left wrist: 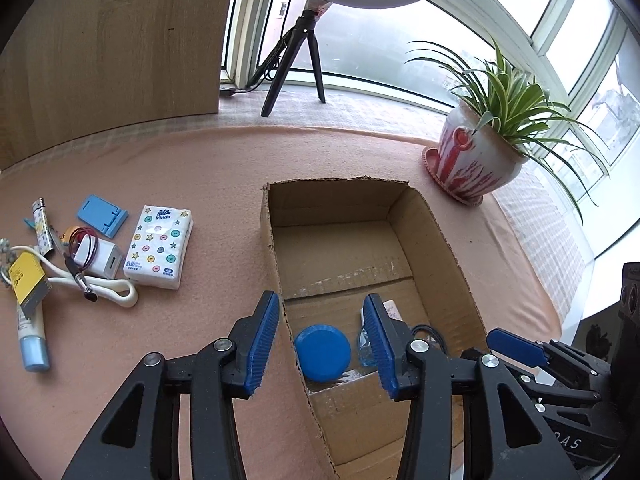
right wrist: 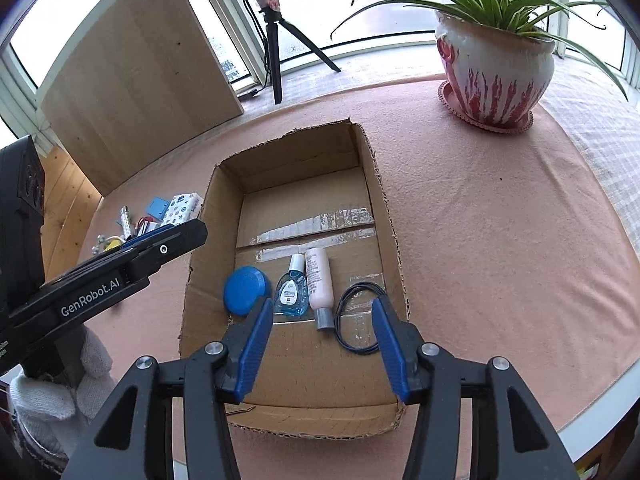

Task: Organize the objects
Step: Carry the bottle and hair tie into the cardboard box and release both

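An open cardboard box (left wrist: pixel 436 224) (right wrist: pixel 384 200) sits on the pink cloth. In it lie a blue round lid (left wrist: pixel 322 352) (right wrist: pixel 245 289), a small blue bottle (right wrist: pixel 293 292), a pink tube (right wrist: pixel 319 280) and a black cable loop (right wrist: pixel 356 320). My left gripper (left wrist: pixel 324 344) is open and empty, above the box's left wall. My right gripper (right wrist: pixel 322 348) is open and empty, above the box's near end. Left of the box lie a tissue pack (left wrist: pixel 160 246), a white charger (left wrist: pixel 102 258), a blue phone stand (left wrist: pixel 102 214), a yellow-labelled tube (left wrist: pixel 30 312) and a lighter (left wrist: pixel 42 226).
A potted plant (left wrist: pixel 476 160) (right wrist: pixel 494 68) stands at the back right. A ring light tripod (left wrist: pixel 296 60) and a wooden board (left wrist: pixel 108 48) stand at the back by the window. The left gripper's body (right wrist: pixel 104 280) shows at the left of the right wrist view.
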A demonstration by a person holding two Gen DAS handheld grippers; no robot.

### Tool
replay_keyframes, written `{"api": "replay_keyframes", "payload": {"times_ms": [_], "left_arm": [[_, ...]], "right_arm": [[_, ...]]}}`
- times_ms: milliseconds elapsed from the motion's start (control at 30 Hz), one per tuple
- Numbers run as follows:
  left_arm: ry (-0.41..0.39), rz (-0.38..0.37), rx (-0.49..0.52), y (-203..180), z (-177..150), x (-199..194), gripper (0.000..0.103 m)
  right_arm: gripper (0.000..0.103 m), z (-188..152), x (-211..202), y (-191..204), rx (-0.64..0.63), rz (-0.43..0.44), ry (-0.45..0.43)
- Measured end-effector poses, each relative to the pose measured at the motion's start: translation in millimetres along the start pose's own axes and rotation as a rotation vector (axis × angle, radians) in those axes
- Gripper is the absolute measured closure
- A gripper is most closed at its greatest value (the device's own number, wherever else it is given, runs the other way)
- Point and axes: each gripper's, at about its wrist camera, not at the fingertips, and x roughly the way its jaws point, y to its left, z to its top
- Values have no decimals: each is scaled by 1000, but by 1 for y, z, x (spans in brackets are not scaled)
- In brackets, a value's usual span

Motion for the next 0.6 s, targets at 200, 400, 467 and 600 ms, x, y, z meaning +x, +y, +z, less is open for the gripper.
{"api": "replay_keyframes", "payload": {"times_ms": [200, 400, 467, 600], "left_arm": [[-11, 39, -58, 43, -9, -22, 56], [-26, 78, -130, 94, -21, -44, 56], [-25, 93, -157, 111, -26, -50, 56], [-23, 128, -207, 147, -37, -60, 56]], "right_arm": [[55, 5, 2, 27, -31, 16, -2], [55, 8, 7, 62, -56, 47, -11], [55, 11, 10, 72, -58, 54, -10], [55, 13, 14, 96, -69, 77, -3]]}}
